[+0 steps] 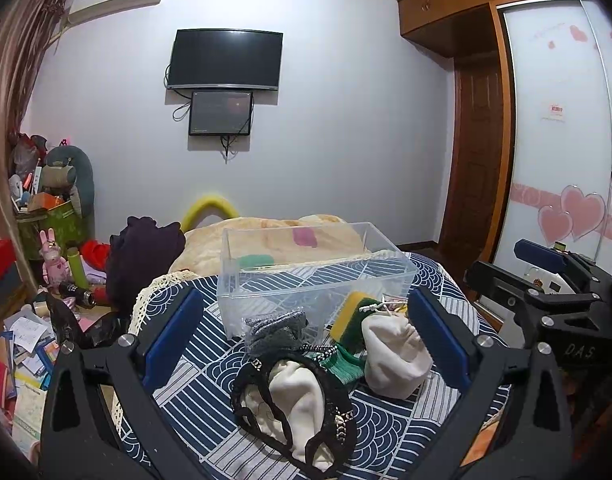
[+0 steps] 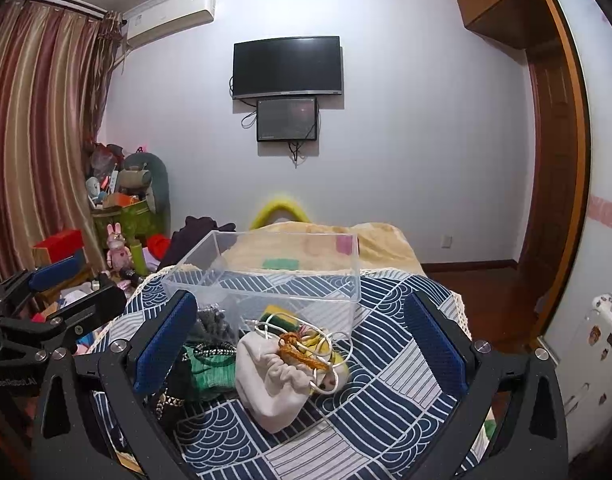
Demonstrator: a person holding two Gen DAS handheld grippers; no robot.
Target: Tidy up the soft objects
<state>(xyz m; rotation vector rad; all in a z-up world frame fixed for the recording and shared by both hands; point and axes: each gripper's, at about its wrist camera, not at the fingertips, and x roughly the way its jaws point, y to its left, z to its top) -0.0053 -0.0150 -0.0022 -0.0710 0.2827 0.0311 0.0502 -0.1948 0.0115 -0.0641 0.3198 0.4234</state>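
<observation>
A clear plastic box (image 1: 265,292) (image 2: 209,276) stands empty on the blue patterned cloth. In front of it lie soft things: a white drawstring pouch (image 1: 394,348) (image 2: 273,376), a yellow-green sponge (image 1: 352,314) (image 2: 277,312), a green knit piece (image 1: 346,364) (image 2: 209,368), a grey knit cloth (image 1: 273,332) (image 2: 211,322) and black lace underwear with a white lining (image 1: 297,396). My left gripper (image 1: 306,340) is open above the pile, holding nothing. My right gripper (image 2: 301,344) is open around the pouch, not touching it.
The blue wave-patterned cloth (image 1: 386,432) (image 2: 386,360) covers the near bed. A beige blanket (image 1: 273,236) lies behind the box. Clutter, a pink rabbit toy (image 1: 53,256) and dark clothes (image 1: 145,256) fill the left. A wardrobe (image 1: 554,120) stands at right.
</observation>
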